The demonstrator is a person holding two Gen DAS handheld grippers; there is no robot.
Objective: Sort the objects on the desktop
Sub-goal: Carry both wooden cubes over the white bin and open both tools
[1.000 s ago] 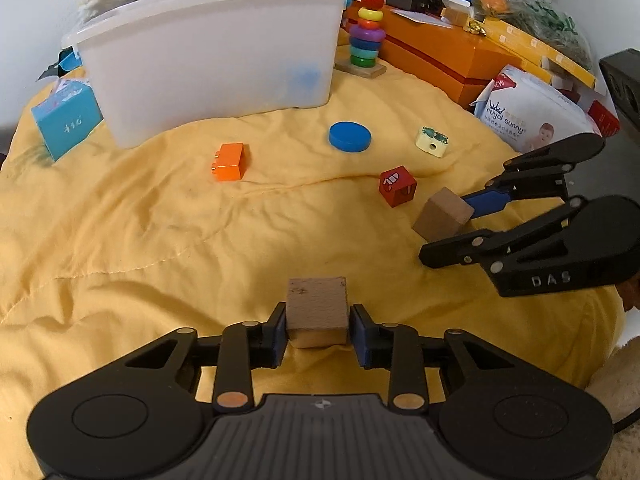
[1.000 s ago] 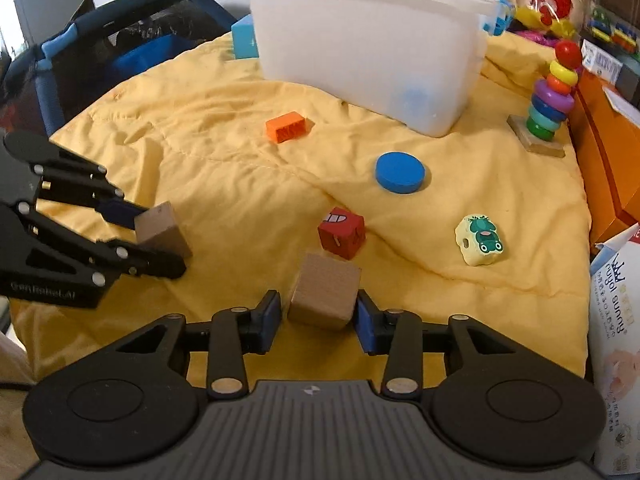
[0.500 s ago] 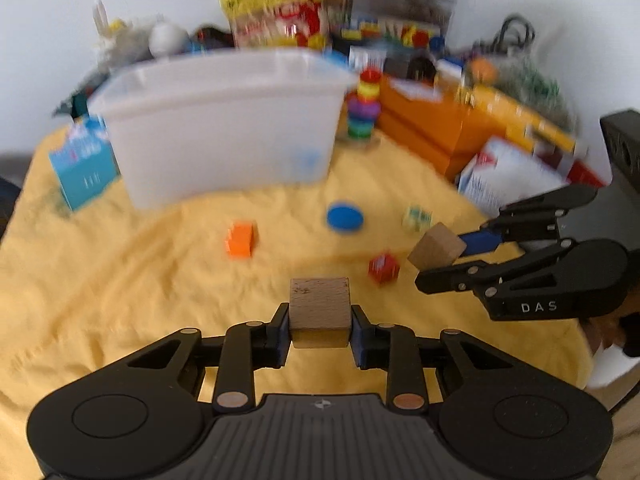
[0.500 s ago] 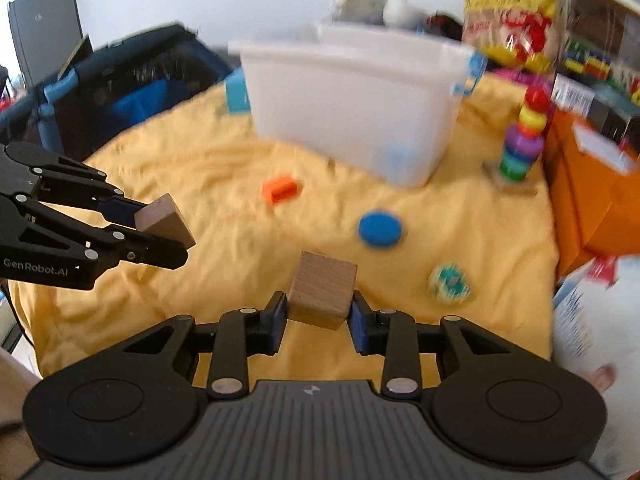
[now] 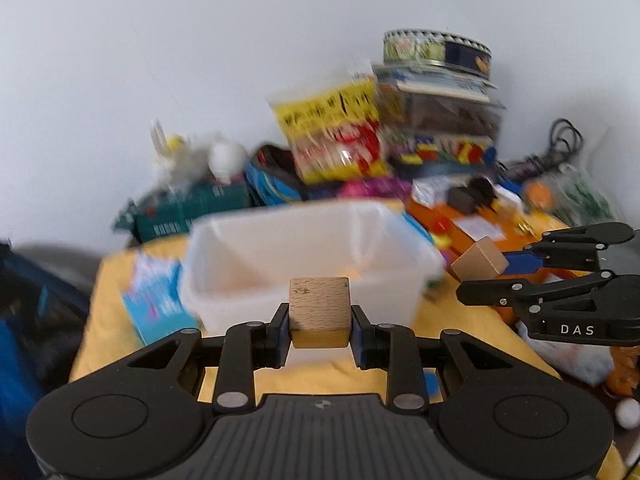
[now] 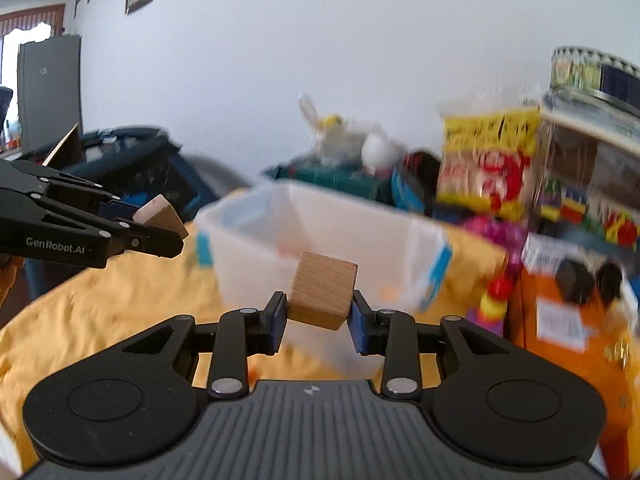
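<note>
left hand-held gripper (image 5: pixel 320 326) clamped on a wooden cube (image 5: pixel 319 311), held square, raised in front of the white plastic bin (image 5: pixel 304 256). right hand-held gripper (image 6: pixel 318 318) clamped on a second wooden cube (image 6: pixel 323 295), tilted on a corner, also up before the bin. bin sits on the yellow cloth (image 6: pixel 100 304). background blurred.

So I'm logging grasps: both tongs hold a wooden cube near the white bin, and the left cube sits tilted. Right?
Not quite: the left wrist view shows the left tongs gripping their wooden cube squarely. The tilted one is the right cube in the right tongs, before the white bin.
</note>
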